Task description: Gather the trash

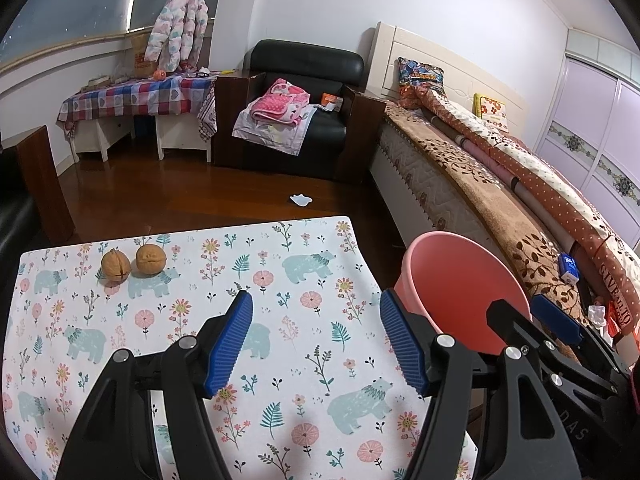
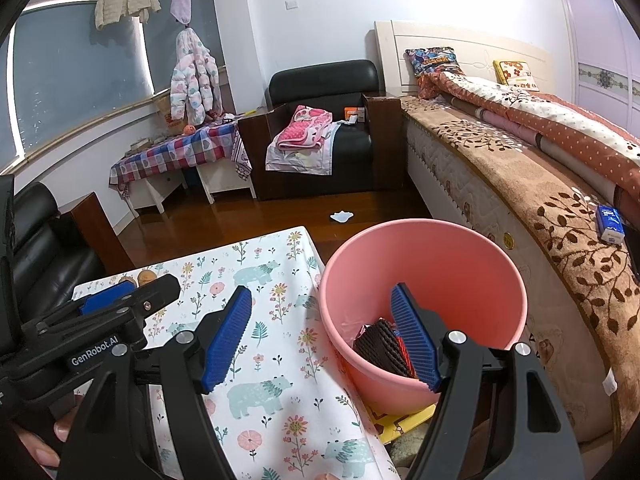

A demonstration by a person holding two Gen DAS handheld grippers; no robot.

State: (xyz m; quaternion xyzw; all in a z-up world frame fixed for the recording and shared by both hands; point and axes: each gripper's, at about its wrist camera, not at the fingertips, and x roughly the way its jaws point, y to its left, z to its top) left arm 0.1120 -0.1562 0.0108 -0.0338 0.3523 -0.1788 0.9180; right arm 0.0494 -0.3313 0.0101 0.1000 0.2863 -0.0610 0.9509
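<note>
Flowered cloth covered the bench (image 1: 280, 280), and two walnuts (image 1: 133, 263) lay at its far left corner, side by side. Left gripper (image 1: 316, 336), jaws open and empty, was nearer; right gripper (image 2: 334, 338), also open, hung by the pink bucket (image 2: 440, 252).

Two walnuts (image 1: 133, 263) on table (image 1: 280, 280) far-left corner; bin (image 2: 424, 304) right of table, wrappers (image 2: 384, 346) inside; bed (image 2: 520, 184) right of bin.

Both grippers just hang there angled downward, side by side. Left gripper (image 1: 316, 336) has its jaws spread wide, nothing between them. Right gripper (image 2: 322, 336) same deal, blue pads (image 2: 228, 340) apart, empty.
</note>
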